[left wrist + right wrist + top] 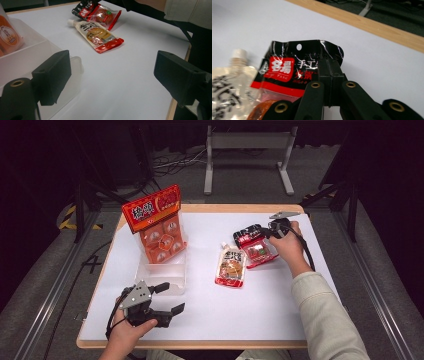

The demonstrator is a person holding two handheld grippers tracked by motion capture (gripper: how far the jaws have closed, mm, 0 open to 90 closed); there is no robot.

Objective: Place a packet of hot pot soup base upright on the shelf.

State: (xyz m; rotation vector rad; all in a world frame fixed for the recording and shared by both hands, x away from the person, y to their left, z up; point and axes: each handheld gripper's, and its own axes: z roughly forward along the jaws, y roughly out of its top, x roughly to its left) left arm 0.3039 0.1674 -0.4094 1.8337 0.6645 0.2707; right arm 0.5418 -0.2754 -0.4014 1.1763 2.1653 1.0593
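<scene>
The right gripper (pixel 263 233) had its jaws pinched tight on the black top edge of the red-and-black snack packet (pixel 256 246) — in the right gripper view the two black jaws met flat on the header strip of the packet (pixel 287 72), just beside its hang hole. The packet lay at the right of the white table (pixel 280 305), its lower end touching the spouted sauce pouch (pixel 230 265) next to it. Judged from this, the step in hand was the pick-up: the grip was made, and the packet's body seemed barely off the surface, if at all.

The left gripper (pixel 167 299) rested near the front edge with its jaws wide apart and nothing between them, close to the clear plastic bin (pixel 162 275), where an orange multi-pack (pixel 156 226) stood upright.

The next move probably called for lifting the packet clear of the pouch and carrying it across to the bin — slowly, since a thin foil edge could slip from the pinch.
</scene>
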